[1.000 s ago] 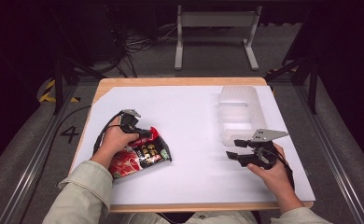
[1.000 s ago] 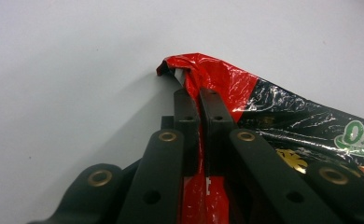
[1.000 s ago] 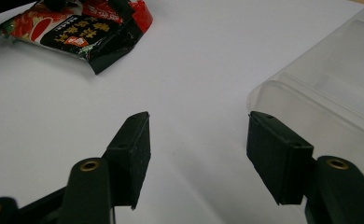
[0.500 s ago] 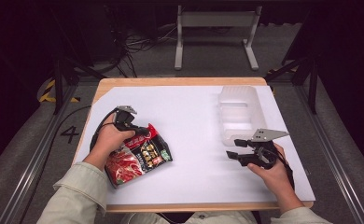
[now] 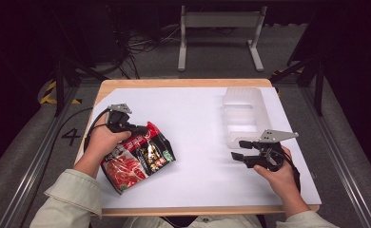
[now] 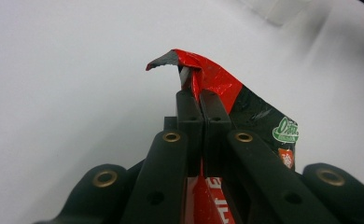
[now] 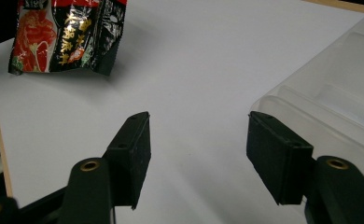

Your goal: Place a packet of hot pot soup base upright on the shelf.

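1. The left tool has its two black jaws pressed tight together on the top corner of the shiny red and black foil snack bag. In the left gripper view the pinched corner sticks up just past the jaw tips, and the rest of the bag hangs down under them.

2. The bag's long side runs from the pinched corner, down and back toward the person. So most of the bag lies below and behind the left tool, with its bottom end near the sleeve.

3. The right tool has its jaws wide apart, with nothing between them. It sits low over the white worktop.

4. The clear plastic box is just beyond the right tool, close by its tips. In the right gripper view one jaw is right next to the box wall.

5. From the left tool, the box lies far off to its right, across the open white sheet. From the right tool, the bag is well apart, up and to its left.

6. I think the bag is meant to go into the box. The left tool is the one holding it, so it would have to carry the bag sideways to the right, with the hanging end clear of the worktop.
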`<state>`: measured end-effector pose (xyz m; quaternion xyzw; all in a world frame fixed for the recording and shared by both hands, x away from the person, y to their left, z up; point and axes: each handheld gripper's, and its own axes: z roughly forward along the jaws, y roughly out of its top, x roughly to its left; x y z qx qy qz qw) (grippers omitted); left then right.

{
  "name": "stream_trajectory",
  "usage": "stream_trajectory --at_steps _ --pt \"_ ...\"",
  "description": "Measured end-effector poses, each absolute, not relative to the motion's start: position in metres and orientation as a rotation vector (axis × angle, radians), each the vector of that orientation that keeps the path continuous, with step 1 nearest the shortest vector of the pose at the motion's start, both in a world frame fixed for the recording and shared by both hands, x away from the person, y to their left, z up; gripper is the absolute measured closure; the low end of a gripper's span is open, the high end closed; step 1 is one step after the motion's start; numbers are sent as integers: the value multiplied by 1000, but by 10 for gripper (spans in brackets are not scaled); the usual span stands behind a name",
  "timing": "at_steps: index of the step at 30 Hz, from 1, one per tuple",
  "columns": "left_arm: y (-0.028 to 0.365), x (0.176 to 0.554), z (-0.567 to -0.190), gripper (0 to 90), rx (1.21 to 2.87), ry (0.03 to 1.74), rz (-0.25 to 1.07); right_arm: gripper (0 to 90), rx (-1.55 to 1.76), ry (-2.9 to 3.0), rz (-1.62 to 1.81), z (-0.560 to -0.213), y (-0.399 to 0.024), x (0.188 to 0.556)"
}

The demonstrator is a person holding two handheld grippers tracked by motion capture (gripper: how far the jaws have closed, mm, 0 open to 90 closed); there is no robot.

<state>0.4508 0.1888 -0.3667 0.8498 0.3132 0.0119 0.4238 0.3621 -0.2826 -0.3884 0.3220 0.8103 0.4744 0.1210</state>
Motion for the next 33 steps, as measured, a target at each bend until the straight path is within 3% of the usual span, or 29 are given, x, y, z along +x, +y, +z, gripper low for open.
stream_trajectory --at_steps 12,33 --pt "187 429 -338 891 2003 699 130 399 931 2363 1390 -387 -282 361" --pt "172 397 -326 891 1710 640 399 399 889 2385 1391 -385 -273 358"
